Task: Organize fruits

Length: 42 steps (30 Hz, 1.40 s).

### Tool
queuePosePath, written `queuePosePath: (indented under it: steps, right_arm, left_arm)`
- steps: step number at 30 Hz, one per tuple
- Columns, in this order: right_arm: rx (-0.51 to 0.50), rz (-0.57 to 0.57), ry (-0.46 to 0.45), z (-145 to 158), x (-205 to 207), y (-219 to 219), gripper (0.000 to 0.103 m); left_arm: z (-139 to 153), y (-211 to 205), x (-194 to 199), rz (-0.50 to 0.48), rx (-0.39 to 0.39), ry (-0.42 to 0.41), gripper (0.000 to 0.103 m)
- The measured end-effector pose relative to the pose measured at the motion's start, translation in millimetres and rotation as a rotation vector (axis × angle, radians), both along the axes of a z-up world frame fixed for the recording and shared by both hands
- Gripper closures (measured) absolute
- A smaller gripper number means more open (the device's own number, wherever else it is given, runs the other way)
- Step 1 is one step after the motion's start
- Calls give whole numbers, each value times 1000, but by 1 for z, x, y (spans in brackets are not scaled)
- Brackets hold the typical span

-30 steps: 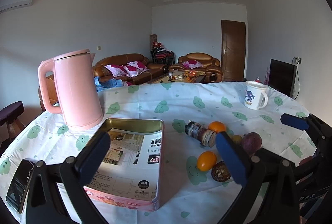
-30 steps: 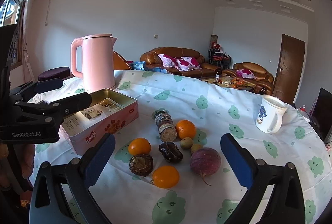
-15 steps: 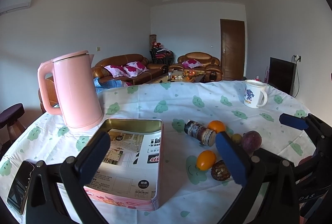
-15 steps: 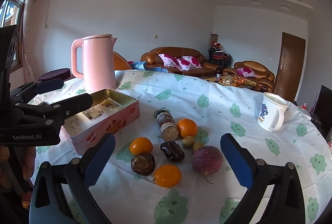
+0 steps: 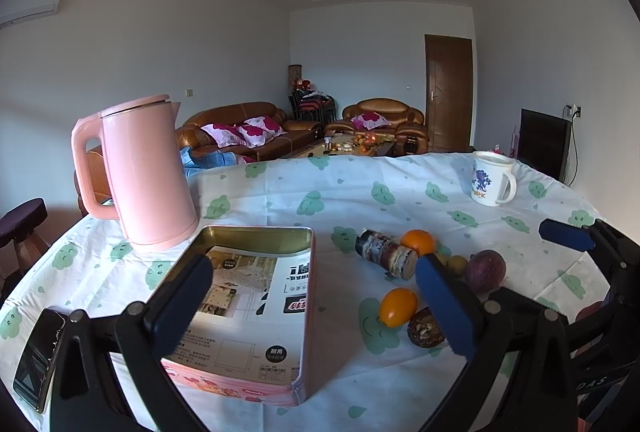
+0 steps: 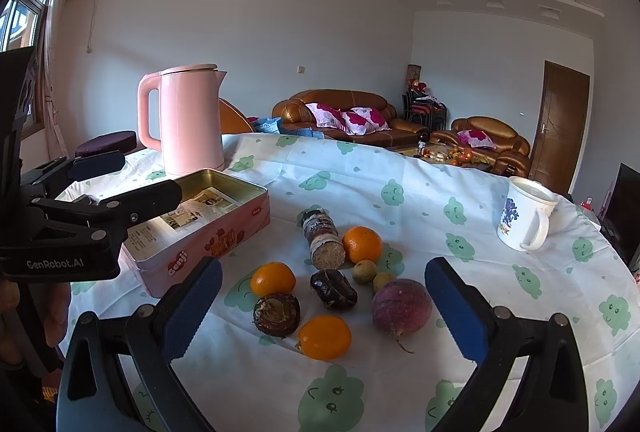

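Right gripper [image 6: 322,306] spread wide, hovering above fruits [image 6: 324,337].

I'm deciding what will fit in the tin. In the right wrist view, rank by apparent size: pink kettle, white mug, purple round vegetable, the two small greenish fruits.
1. pink kettle
2. white mug
3. purple round vegetable, though nearness to the camera inflates it
4. two small greenish fruits, alike; unranked

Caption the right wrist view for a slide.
Open right claw hovers over scattered fruit beside a pink tin on the table.
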State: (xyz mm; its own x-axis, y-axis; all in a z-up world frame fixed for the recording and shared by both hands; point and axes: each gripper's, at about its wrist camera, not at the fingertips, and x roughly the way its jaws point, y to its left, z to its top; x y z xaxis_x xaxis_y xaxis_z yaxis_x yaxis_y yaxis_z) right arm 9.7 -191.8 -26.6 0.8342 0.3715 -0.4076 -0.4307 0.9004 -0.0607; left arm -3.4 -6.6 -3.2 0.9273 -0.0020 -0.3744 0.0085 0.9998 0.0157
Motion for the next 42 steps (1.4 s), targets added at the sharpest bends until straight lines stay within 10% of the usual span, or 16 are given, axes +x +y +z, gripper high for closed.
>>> queuePosePath:
  steps: [26, 31, 42]
  right_arm:
    - [-27, -72, 111, -31, 22, -21, 2]
    - [-49, -13, 198, -44, 31, -13, 29]
    - [-90, 59, 350, -61, 48, 0, 51]
  left_arm:
    - [-30, -11, 15, -36, 4, 79, 0]
    - [-36, -19, 17, -58, 10, 104, 0]
    - [-48, -33, 30, -129, 4, 184, 11]
